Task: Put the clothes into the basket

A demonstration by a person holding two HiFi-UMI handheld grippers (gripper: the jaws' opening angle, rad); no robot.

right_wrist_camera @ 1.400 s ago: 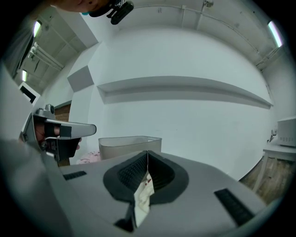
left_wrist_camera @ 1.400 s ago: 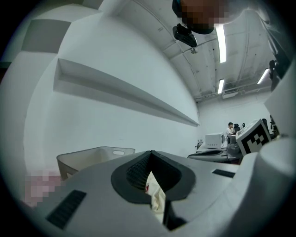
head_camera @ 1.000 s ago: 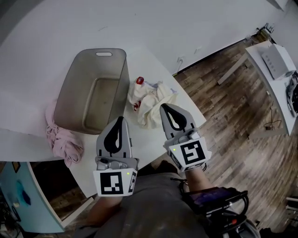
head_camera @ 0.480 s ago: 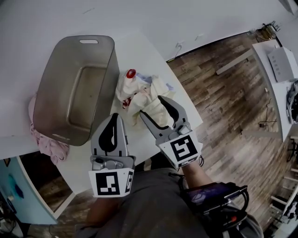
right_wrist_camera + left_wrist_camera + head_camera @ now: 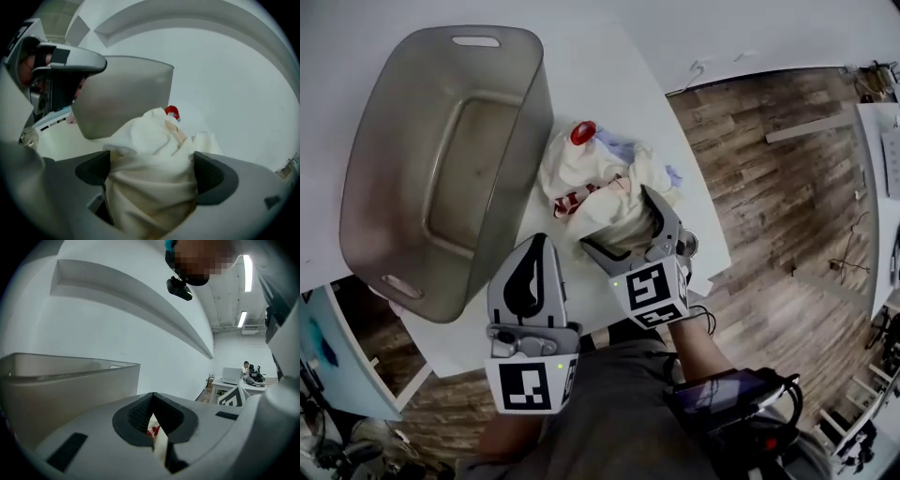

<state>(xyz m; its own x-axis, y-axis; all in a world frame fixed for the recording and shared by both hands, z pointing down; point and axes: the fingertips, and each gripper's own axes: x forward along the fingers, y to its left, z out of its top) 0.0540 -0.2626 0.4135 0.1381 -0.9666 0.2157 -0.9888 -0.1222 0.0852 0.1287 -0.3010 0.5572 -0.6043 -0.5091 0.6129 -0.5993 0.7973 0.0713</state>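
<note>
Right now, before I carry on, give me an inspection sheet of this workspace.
Surface: white table, carrying the basket and the clothes.
Job's things: grey basket upright and empty; cream clothes with red patches heaped beside it, outside it.
Clutter: nothing seen.
Grippers: left gripper shut, empty, short of the heap; right gripper open, its jaws have just been opening wide, with the heap's near edge between them.
Cables: white cable by the wall.
Surroundings: wood floor; another table at the right edge.

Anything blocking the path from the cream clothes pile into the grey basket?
Nothing visible. The cream crumpled clothes pile lies right beside the grey plastic basket; only the basket's near wall rises between them.
</note>
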